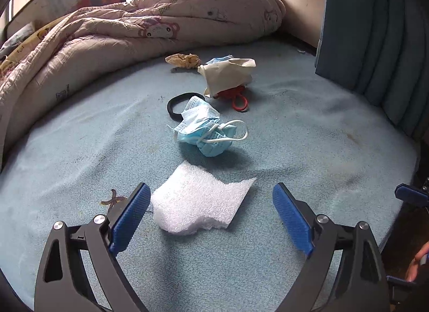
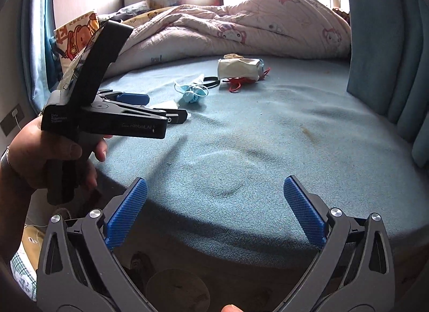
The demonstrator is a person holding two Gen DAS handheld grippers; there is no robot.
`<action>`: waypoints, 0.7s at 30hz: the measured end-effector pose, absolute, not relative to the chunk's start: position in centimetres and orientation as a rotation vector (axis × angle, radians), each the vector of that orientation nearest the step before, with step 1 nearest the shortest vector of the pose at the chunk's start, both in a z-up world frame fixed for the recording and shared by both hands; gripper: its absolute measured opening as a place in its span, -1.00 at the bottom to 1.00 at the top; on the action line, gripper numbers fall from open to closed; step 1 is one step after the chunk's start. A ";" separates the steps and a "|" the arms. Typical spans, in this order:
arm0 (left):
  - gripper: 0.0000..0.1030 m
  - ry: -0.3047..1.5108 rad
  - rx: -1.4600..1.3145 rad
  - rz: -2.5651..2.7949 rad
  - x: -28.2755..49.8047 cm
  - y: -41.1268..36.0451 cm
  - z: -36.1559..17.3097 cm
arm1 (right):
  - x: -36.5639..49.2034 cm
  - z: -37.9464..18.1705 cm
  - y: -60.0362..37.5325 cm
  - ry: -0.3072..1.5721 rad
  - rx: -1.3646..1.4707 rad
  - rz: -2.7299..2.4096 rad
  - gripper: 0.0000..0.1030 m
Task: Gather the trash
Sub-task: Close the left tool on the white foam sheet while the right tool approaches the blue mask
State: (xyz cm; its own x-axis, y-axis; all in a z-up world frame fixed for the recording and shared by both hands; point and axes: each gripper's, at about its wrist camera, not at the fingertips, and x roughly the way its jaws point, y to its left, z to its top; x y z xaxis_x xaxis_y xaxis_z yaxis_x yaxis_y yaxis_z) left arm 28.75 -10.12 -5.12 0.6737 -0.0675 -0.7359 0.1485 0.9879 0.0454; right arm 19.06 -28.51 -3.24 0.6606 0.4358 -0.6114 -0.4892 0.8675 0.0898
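Scene for the trash-collecting task, largest element first. The bed, covered by a blue sheet, fills both wrist views; a rumpled quilt lies along its far side, from ten to one o'clock in the left wrist view.

The trash sits in a loose line running from the centre of that view toward twelve o'clock. Nearest is a white foam scrap, lying flat at six o'clock of the line. Beyond it, apart from it, is a crumpled blue face mask with its white ear loop sprung outward, overlapping a black hair band at its eleven o'clock. Farther on lie a crushed white paper cup resting over a red cord, and a tan crumpled wrapper at the cup's ten o'clock.

The left gripper has its jaws spread near their widest and holds nothing; the foam scrap lies between the blue pads, just beside the left-hand pad without being pinched. The right gripper is likewise spread wide and empty, hovering over bare sheet at the bed's near edge, well apart from the trash.

The step in hand appears to be the pick of the foam scrap. Being thin and limp, it probably calls for lowering the pads until they press into the sheet either side, then closing slowly so the foam buckles upward into the grip rather than sliding away.
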 end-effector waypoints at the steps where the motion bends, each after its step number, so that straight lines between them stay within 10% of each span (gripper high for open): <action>1: 0.76 0.852 0.110 -0.113 29.2 -10.1 -5.7 | 19.1 -3.2 -28.7 0.669 -0.081 0.520 0.90; 4: 0.71 0.873 0.063 -0.109 29.7 -9.4 -5.8 | 19.2 -2.9 -29.3 0.664 -0.068 0.511 0.90; 9: -0.12 0.835 0.047 -0.138 29.3 -8.9 -5.5 | 19.8 -2.4 -29.6 0.663 -0.056 0.504 0.90; 14: -0.52 0.828 0.019 -0.129 29.3 -7.8 -5.3 | 20.3 -1.4 -29.2 0.642 -0.053 0.502 0.90; 17: -0.50 0.840 -0.021 -0.148 29.5 -6.9 -5.3 | 20.3 -1.1 -28.8 0.637 -0.055 0.508 0.90; 21: 0.36 0.841 -0.026 -0.150 29.3 -6.3 -4.8 | 20.2 -1.4 -28.4 0.641 -0.062 0.516 0.90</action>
